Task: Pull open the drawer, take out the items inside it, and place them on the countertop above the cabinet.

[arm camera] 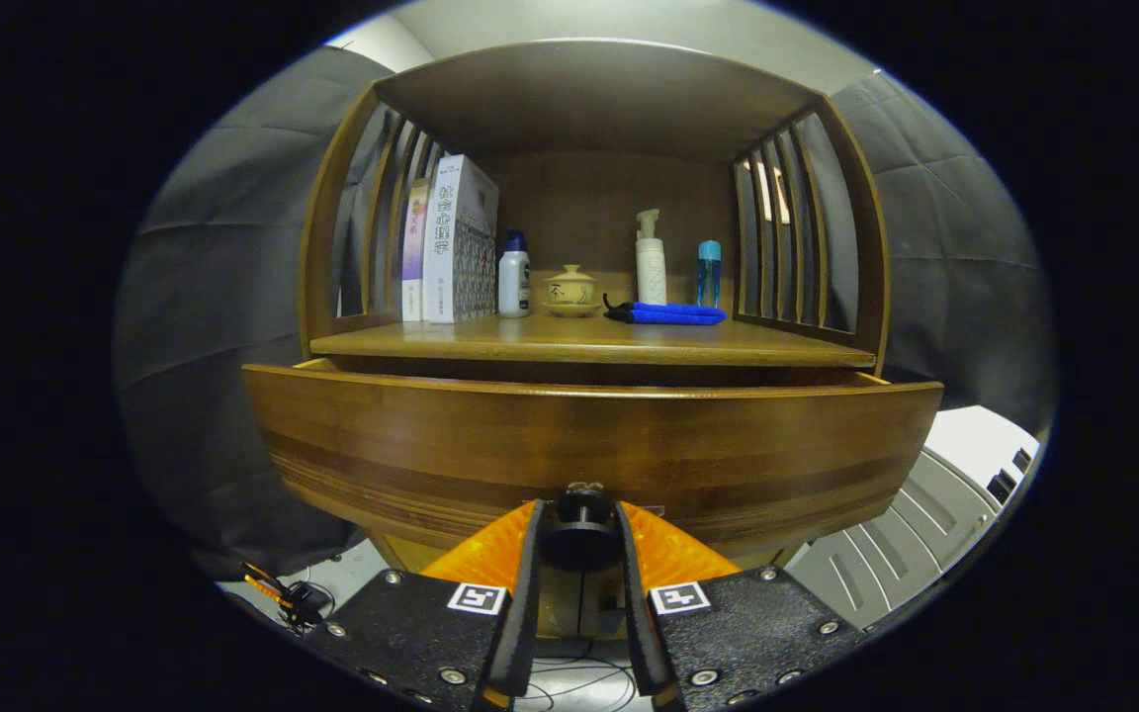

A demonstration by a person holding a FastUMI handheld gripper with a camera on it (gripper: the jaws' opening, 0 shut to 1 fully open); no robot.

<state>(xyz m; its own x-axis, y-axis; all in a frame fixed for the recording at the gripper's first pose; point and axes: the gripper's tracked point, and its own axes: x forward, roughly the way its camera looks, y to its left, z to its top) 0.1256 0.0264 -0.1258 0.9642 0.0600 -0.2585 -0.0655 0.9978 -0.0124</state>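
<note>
Gripper view, fingers: I see my gripper [580,539] closed around the round dark drawer knob [580,541]; both fingers [528,564] press against its sides, so I read it as clamped on the knob.

Gripper view, drawer: the drawer [589,435] stands pulled out a little from the cabinet [589,99], its wide wooden front right ahead of my fingers. I cannot see what lies inside it from this low angle.

Gripper view, countertop: the countertop [589,341] sits just above and behind the drawer front, under the cabinet's upper shelf, with slatted sides left and right.

Gripper view, left of countertop: two books [446,242] stand upright against the left slats, and a white bottle with a blue cap [514,277] stands just beside them.

Gripper view, middle of countertop: a small lidded cup on a saucer [570,290] sits near the back.

Gripper view, right of countertop: a folded blue cloth [668,313] lies flat; behind it a white pump bottle [650,262] stands upright, and a slim blue bottle [709,272] stands beside that, near the right slats.

Gripper view, below: loose cables [288,593] lie on the floor to the left of my fingers.
</note>
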